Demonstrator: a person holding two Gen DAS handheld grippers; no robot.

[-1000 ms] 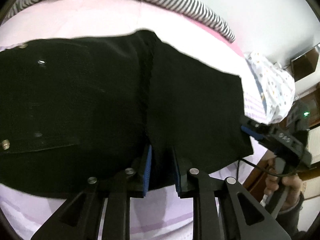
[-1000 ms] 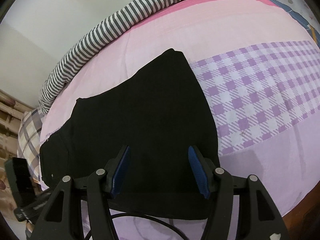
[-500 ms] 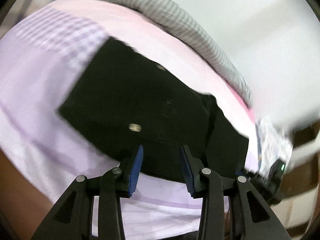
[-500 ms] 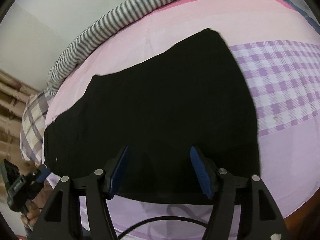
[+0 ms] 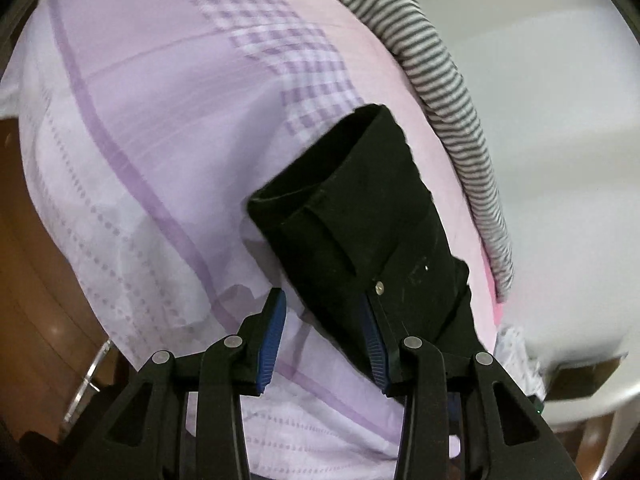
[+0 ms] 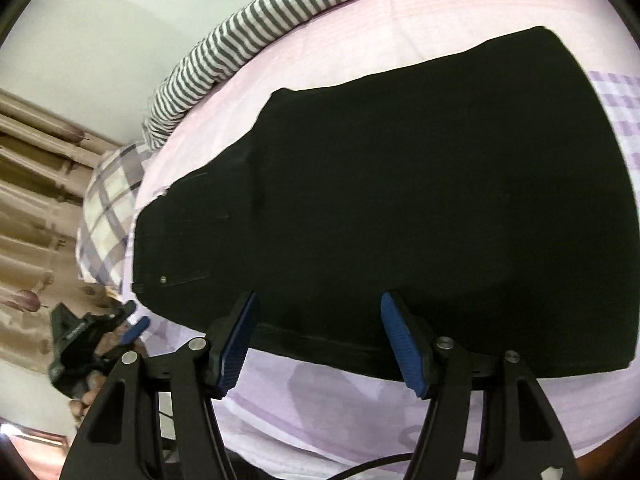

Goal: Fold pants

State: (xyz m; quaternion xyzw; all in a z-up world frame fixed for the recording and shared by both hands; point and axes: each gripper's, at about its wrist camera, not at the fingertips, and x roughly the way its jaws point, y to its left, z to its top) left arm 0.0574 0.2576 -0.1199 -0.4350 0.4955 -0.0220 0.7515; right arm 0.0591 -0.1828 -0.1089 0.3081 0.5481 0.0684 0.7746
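Left gripper: jaws have just been opening, now spread, corner of black pants between its pads, unpinched. Pants lie flat on the lilac bedsheet (striped blanket beyond). Right gripper: spread wide over pants' near hem, empty.

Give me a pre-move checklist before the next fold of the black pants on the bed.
1. Left gripper open, jaws just been opening, nothing pinched: ok.
2. Right gripper open over the near edge: ok.
3. Black pants lie flat on the bedsheet: ok.
4. Waist end lies smooth: not ok, it gapes open.
5. Striped blanket clear of the pants: ok.
6. Layers underneath aligned: cannot tell.
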